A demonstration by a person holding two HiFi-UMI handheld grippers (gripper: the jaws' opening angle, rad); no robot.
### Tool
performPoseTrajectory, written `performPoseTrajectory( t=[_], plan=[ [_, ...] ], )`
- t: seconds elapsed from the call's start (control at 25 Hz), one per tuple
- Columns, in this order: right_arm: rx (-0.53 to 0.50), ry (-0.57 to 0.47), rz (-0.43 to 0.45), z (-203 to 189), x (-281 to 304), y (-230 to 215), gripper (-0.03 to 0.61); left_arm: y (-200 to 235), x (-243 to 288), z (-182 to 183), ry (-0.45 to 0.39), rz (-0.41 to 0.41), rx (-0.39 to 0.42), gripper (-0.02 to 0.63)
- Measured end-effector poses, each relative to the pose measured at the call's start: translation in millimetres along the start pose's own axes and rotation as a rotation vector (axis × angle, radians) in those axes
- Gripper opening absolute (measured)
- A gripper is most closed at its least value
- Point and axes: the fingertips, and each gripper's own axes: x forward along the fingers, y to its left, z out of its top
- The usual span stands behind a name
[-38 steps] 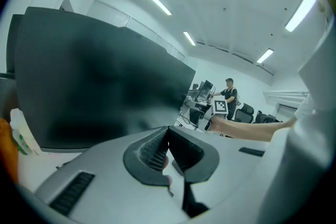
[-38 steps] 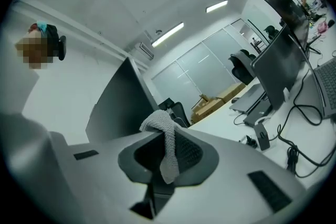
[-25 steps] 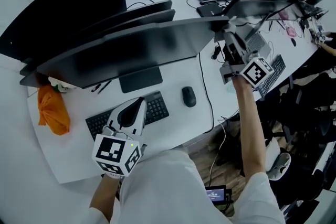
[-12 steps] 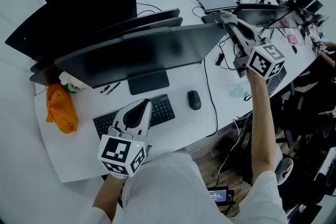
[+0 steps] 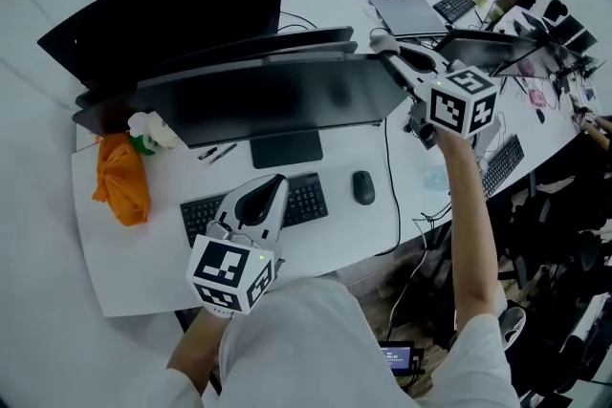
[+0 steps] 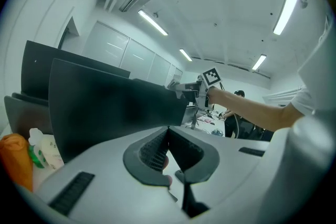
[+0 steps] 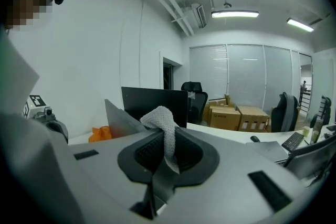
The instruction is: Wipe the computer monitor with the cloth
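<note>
1. White curved surface (image 5: pixel 124 272) carries the dark monitor (image 5: pixel 277 100), upright on its stand.
2. I see the white cloth (image 7: pixel 164 128) clamped between the jaws of my right tool (image 7: pixel 165 152), its loose end poking up above them.
3. That tool is raised by the monitor's top right corner; I cannot tell whether cloth meets screen.
4. My left tool (image 5: pixel 271 188) hangs over the keyboard (image 5: pixel 311 196), jaws together on nothing.
5. A mouse (image 5: pixel 363 187) lies right of the keyboard, and an orange bundle (image 5: pixel 121 191) sits far left.
</note>
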Motion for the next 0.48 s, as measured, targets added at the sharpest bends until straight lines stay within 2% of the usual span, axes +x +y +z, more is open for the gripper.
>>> performPoseTrajectory(
  t=[0.28,0.48],
  plan=[
    [0.067,0.02,0.079,10.6,32.6,43.6,0.038,8.4,-22.3,3.4,-0.031,0.022,0.005,0.018],
    [0.108,-0.011,0.1,22.0,43.8,65.7,0.038,15.3,-40.1,6.7,-0.051,0.04,0.007,0.019]
  ],
)
